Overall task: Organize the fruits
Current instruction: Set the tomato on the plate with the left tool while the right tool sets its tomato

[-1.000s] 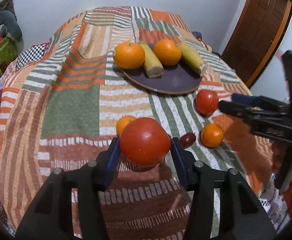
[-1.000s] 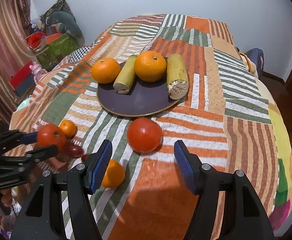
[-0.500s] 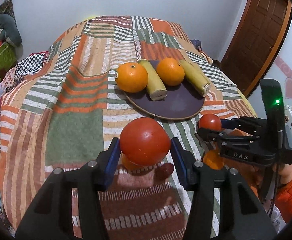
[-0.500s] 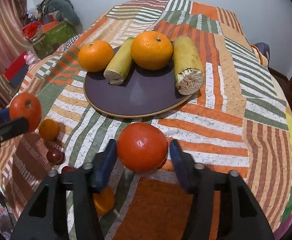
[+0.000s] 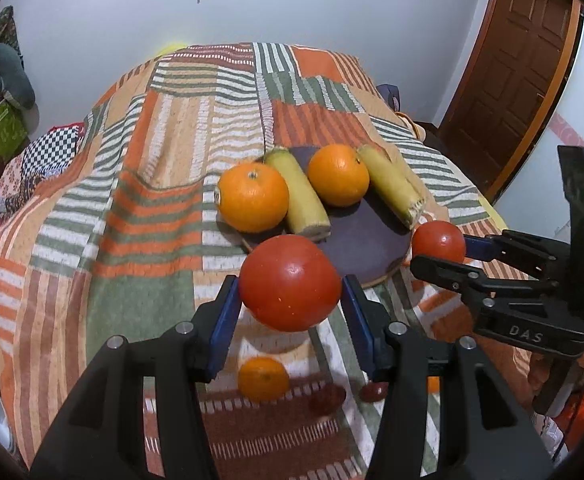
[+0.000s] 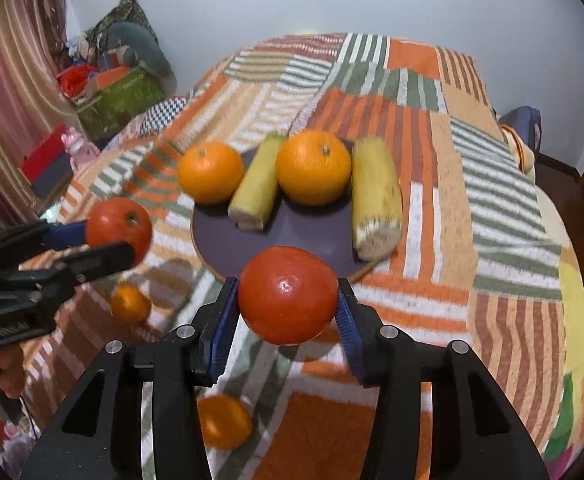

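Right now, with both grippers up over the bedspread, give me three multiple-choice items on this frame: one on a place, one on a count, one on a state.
1. Where do the two corn cobs lie?
A. on the dark round plate
B. on the bedspread near the door
C. in the green box

2. How many large oranges are on the plate?
A. one
B. two
C. four

3. What is the left gripper doing?
A. open over the plate
B. shut on a small orange
C. shut on a tomato

Answers:
1 A: both corn cobs rest on the plate.
2 B: two large oranges sit between and beside the cobs.
3 C: the left gripper has its pads pressed on a tomato; the right gripper holds the other tomato.
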{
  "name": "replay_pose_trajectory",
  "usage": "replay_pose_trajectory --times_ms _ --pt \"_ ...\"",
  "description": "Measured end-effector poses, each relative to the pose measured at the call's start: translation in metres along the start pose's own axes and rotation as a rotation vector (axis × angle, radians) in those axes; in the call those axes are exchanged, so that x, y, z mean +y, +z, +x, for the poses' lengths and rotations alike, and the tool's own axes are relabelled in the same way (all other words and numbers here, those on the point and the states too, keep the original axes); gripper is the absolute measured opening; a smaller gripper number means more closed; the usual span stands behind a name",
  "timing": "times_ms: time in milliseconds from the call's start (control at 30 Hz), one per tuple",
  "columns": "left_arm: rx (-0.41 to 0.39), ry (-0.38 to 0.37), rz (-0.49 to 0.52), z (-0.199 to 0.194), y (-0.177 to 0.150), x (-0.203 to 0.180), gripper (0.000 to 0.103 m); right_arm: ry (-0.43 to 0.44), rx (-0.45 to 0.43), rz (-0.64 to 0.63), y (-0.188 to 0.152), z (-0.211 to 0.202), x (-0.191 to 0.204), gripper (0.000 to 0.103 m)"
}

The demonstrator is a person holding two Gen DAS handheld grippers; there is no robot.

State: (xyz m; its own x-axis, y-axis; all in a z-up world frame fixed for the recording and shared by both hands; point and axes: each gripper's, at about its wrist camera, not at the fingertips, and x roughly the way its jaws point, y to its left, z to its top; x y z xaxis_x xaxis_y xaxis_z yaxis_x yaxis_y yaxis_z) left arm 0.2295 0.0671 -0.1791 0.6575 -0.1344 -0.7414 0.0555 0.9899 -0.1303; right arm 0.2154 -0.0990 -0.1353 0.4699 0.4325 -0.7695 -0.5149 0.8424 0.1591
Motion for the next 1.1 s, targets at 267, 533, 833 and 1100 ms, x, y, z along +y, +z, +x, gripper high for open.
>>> replay_pose_trajectory --times_ms 267,533,833,1100 --pt "0.02 -0.01 0.002 0.022 0.02 0.0 0.051 0.001 -0.015 -0.005 0.019 0.014 0.001 0.044" --pt "0.081 -0.016 0.008 0.052 0.027 0.001 0.051 -0.004 0.02 -0.013 0.025 0.039 -0.001 0.044" --pt "0.113 -0.032 -0.003 0.07 0.029 0.004 0.051 -0.002 0.046 -0.031 0.023 0.053 -0.004 0.044" --pt "0.109 -0.017 0.01 0.071 0.028 0.003 0.053 0.001 0.068 -0.027 0.022 0.061 -0.006 0.044"
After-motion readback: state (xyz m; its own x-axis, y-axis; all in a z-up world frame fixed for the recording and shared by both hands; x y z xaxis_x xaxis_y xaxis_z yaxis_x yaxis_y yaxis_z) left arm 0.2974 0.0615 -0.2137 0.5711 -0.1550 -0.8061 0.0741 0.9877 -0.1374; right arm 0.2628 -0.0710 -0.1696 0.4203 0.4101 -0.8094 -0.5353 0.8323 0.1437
